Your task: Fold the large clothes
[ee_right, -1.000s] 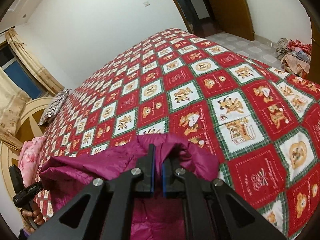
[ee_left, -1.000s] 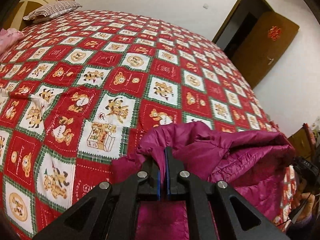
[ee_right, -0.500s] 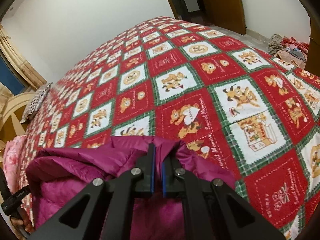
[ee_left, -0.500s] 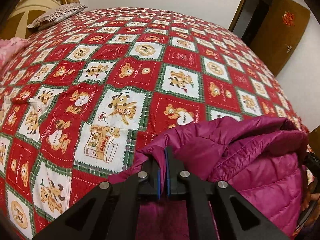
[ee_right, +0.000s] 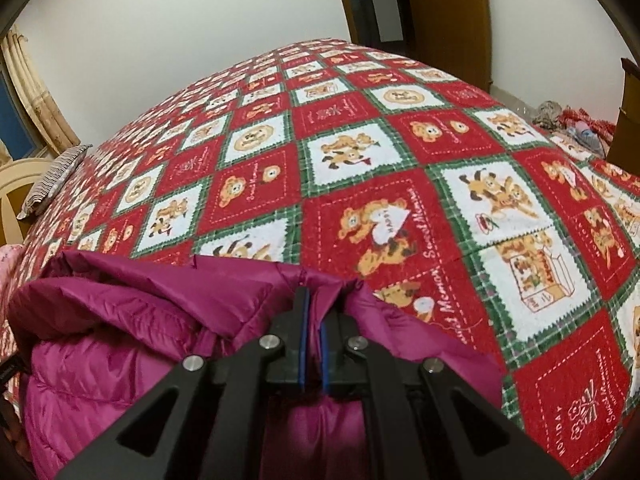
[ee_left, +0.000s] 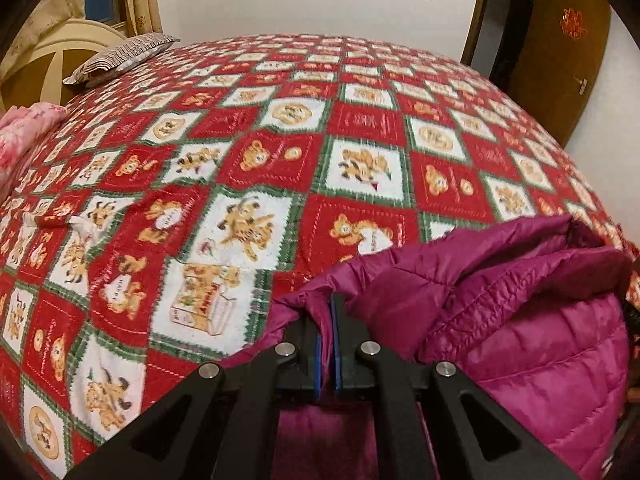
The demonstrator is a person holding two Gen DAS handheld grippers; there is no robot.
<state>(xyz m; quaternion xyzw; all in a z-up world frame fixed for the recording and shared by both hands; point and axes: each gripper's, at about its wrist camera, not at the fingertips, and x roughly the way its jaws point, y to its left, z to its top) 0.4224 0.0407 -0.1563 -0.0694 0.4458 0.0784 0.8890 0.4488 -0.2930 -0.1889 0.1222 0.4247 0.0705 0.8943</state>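
Both grippers are locked onto the magenta puffer jacket (ee_left: 500, 320) here, and it sits bunched at the near edge of the bed (ee_left: 280, 152), draped over the red, white and green teddy-bear bedspread (ee_right: 400, 200). The left gripper (ee_left: 327, 312) has its jaws clenched on a fold of the quilted fabric, blue pads nearly meeting with a thin pinch of cloth between them. From that camera the bulk of the jacket piles up toward the near right corner of the bed, its padded layers creased and folded over one another. Over on the other side, the right gripper (ee_right: 313, 308) is likewise clamped on a gathered edge of the jacket (ee_right: 140, 320), the cloth puckering up around the jaws, and from this camera the garment's mass spreads off to the left. Beyond the jacket the bedspread lies mostly flat, with one small raised wrinkle toward the left edge. A striped pillow (ee_left: 120, 56) rests at the far left corner by the cream headboard (ee_left: 52, 52), some pink bedding (ee_left: 20, 140) sits along the left edge, and a brown wooden door (ee_left: 560, 56) stands past the far right corner.
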